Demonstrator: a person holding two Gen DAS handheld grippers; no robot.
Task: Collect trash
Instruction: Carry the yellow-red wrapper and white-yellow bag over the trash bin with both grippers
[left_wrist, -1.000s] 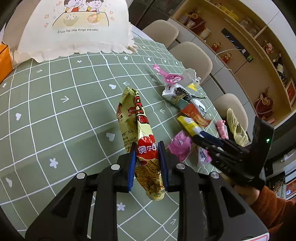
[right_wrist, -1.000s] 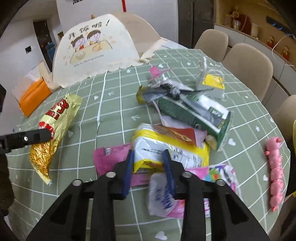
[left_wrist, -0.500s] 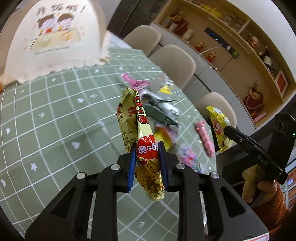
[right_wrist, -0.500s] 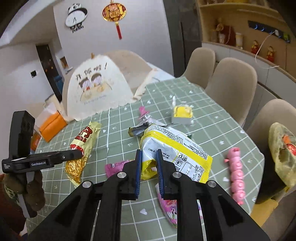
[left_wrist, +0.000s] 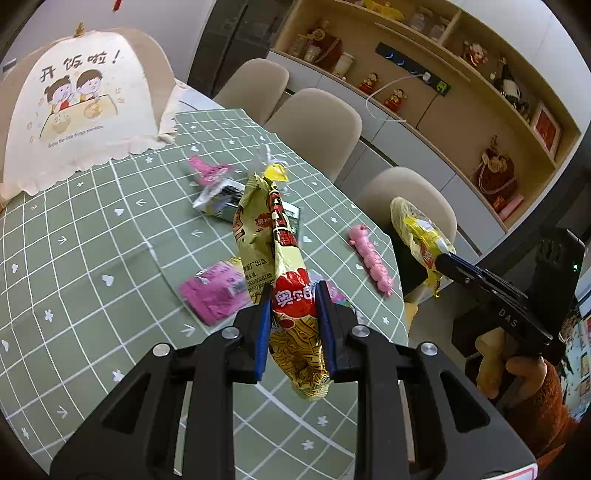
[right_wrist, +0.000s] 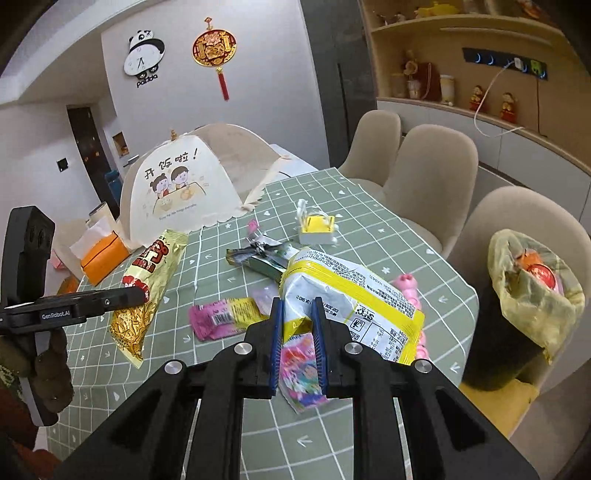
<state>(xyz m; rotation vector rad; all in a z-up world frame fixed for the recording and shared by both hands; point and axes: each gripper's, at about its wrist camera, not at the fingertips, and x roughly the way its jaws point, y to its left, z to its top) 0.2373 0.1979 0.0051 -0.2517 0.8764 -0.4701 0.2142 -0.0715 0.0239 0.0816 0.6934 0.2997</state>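
Observation:
My left gripper (left_wrist: 291, 306) is shut on a long yellow and red snack bag (left_wrist: 275, 236) and holds it above the green checked table (left_wrist: 92, 229); the bag also shows in the right wrist view (right_wrist: 147, 280). My right gripper (right_wrist: 297, 317) is shut on a yellow and white snack packet (right_wrist: 354, 291), lifted off the table; it also shows in the left wrist view (left_wrist: 421, 236). On the table lie a pink wrapper (left_wrist: 214, 291), a crumpled dark green carton (right_wrist: 262, 258), a small yellow box (right_wrist: 317, 229) and a colourful wrapper (right_wrist: 299, 369).
A trash bin lined with a yellow bag (right_wrist: 532, 291) stands beyond the table's right edge. A pink pig toy (left_wrist: 371, 254) lies near that edge. A white mesh food cover (right_wrist: 177, 188) and an orange tissue box (right_wrist: 99, 254) stand at the far side. Beige chairs (right_wrist: 432, 173) line the right.
Both grippers have lifted higher with their bags. The right gripper with the yellow packet has swung out to the right, toward the bin, and more of the room shows.

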